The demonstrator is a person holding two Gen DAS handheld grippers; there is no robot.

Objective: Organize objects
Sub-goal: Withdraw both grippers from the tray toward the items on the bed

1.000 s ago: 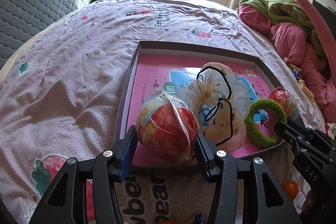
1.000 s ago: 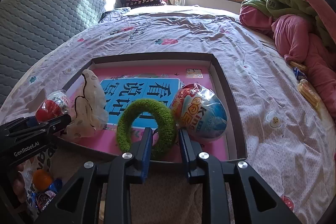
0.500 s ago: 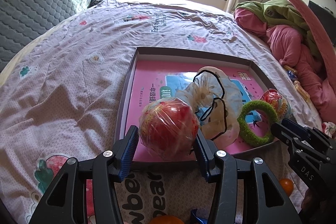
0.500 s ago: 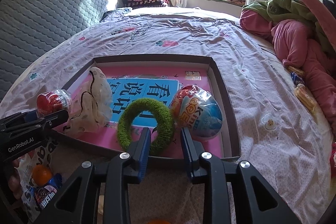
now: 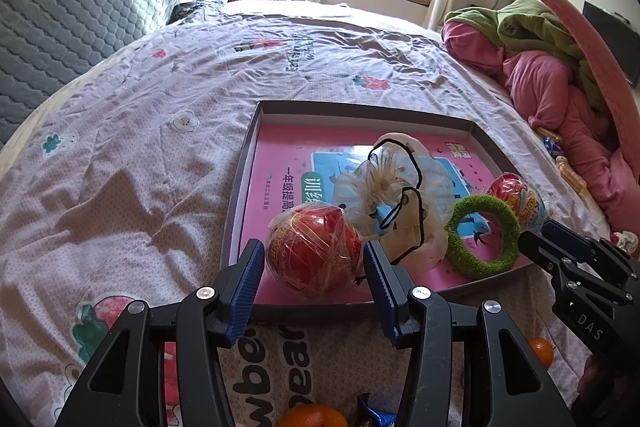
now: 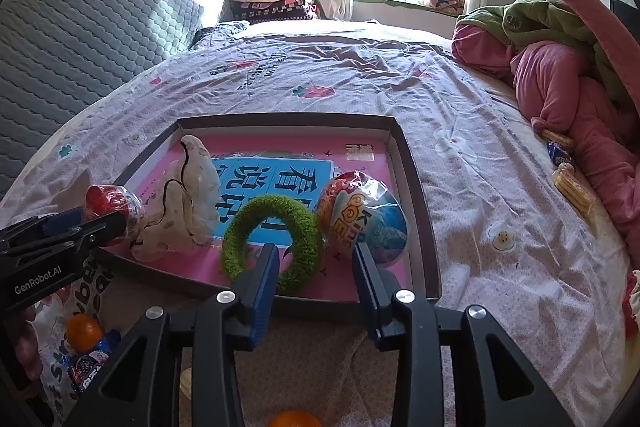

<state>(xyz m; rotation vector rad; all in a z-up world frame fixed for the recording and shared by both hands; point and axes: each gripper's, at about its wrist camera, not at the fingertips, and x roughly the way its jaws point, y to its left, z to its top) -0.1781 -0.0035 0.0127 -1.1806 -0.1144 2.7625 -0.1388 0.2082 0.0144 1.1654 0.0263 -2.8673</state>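
Placing step. Left tongs (image 5: 314, 273) grip red ball (image 5: 314, 253), low over the tray's (image 5: 240, 203) near left corner on the bed (image 5: 140, 131). Right tongs (image 6: 314, 277) have just been opening; green ring (image 6: 272, 241) lies released in the tray, one side between the parted jaws, pads clear. Next, likely: lower and release ball, pull right tongs back. Only the right view shows the blue egg (image 6: 364, 217) whole, beside the ring.
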